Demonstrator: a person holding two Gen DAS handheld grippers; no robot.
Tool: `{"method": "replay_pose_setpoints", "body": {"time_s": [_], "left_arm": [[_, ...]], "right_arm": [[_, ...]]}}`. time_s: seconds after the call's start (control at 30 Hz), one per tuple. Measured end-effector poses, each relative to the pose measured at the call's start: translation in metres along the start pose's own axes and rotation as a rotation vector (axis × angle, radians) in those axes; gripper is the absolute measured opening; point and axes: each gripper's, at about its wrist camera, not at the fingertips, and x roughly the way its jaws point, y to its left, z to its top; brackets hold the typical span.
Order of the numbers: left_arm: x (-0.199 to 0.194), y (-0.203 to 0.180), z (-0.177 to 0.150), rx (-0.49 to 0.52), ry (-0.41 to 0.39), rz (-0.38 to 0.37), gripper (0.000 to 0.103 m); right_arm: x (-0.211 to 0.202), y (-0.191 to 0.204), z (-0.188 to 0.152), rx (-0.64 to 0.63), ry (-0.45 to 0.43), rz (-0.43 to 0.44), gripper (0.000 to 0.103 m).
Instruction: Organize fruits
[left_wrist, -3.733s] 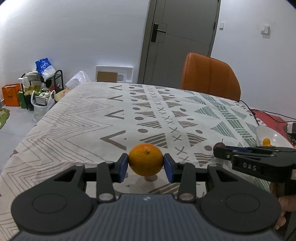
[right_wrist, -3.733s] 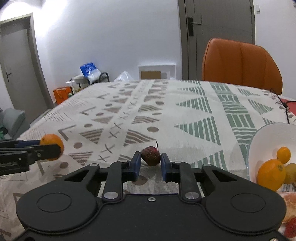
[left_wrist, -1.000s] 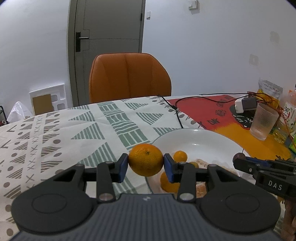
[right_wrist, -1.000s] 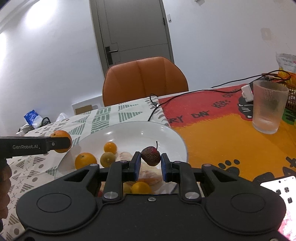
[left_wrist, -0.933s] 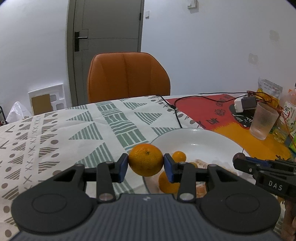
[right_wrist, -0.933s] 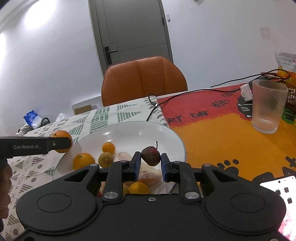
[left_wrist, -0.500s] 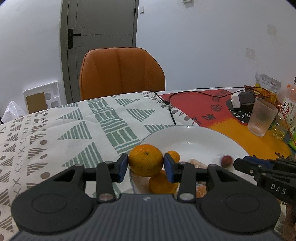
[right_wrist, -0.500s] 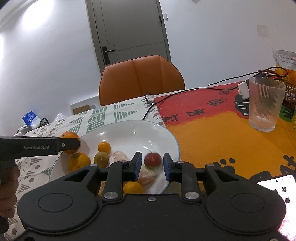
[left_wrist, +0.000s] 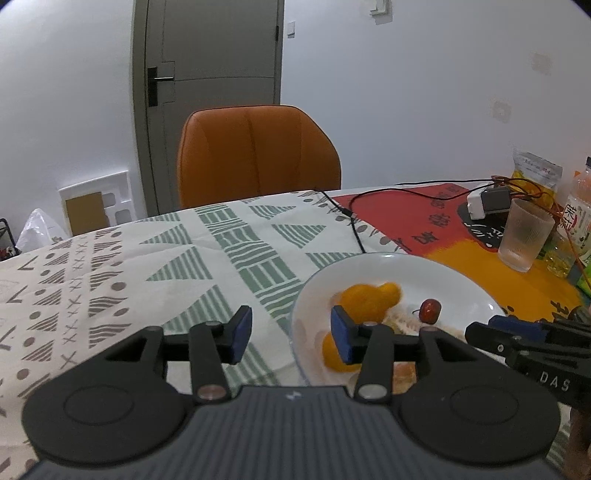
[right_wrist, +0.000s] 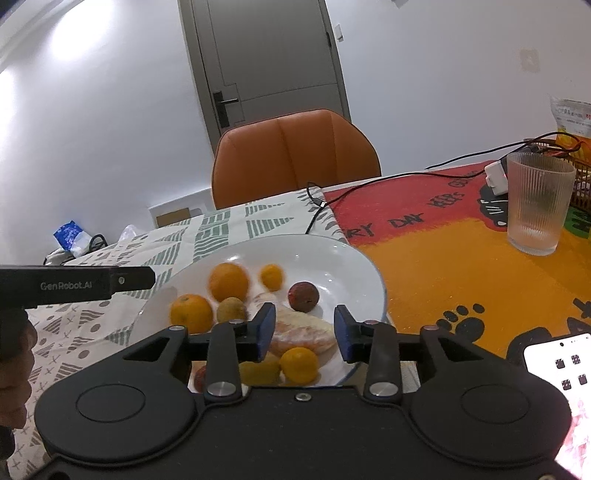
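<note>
A white plate (left_wrist: 461, 280) (right_wrist: 332, 254) holds several fruits. The orange (left_wrist: 364, 301) (right_wrist: 228, 281) lies blurred in the plate beside a small tangerine (right_wrist: 272, 277). The dark red fruit (left_wrist: 429, 309) (right_wrist: 303, 296) rests on the plate's right side. Another orange (right_wrist: 191, 313), a brownish fruit (right_wrist: 231, 310) and peeled segments (right_wrist: 303, 334) also lie there. My left gripper (left_wrist: 291, 334) is open and empty at the plate's left rim. My right gripper (right_wrist: 304, 332) is open and empty over the plate's near side.
An orange chair (left_wrist: 255, 155) stands behind the table. A ribbed glass (right_wrist: 535, 206) and a white charger (left_wrist: 487, 201) with cables sit on the red-orange mat (right_wrist: 461, 258). A phone (right_wrist: 561, 365) lies at the near right. The patterned cloth (left_wrist: 110, 280) covers the table's left.
Both grippers opened. The orange dropped from the left gripper into the plate; the dark red fruit, released half a second earlier, now rests on the plate.
</note>
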Motion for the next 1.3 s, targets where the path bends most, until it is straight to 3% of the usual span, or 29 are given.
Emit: {"method": "replay_pose_setpoints", "body": {"time_s": [0.23, 0.3, 0.4, 0.67, 0.93, 1.3], "left_arm": [[-0.021, 0.012, -0.007, -0.002, -0.018, 0.030, 0.067], [-0.026, 0.014, -0.008, -0.002, -0.025, 0.040, 0.078], [-0.033, 0.020, -0.009, -0.010, -0.033, 0.097, 0.085], [-0.048, 0.042, -0.014, -0.049, -0.008, 0.143, 0.094], [-0.067, 0.061, -0.022, -0.070, 0.022, 0.197, 0.096], [-0.099, 0.082, -0.032, -0.140, 0.005, 0.206, 0.101]], "right_arm": [[-0.010, 0.014, 0.001, -0.019, -0.013, 0.005, 0.050], [-0.013, 0.017, 0.002, -0.021, -0.017, 0.009, 0.053], [-0.017, 0.021, 0.002, -0.019, -0.023, 0.009, 0.065], [-0.027, 0.034, 0.004, -0.014, -0.039, 0.035, 0.102], [-0.031, 0.053, 0.002, -0.020, -0.033, 0.077, 0.103], [-0.041, 0.079, 0.001, -0.042, -0.034, 0.162, 0.103]]}}
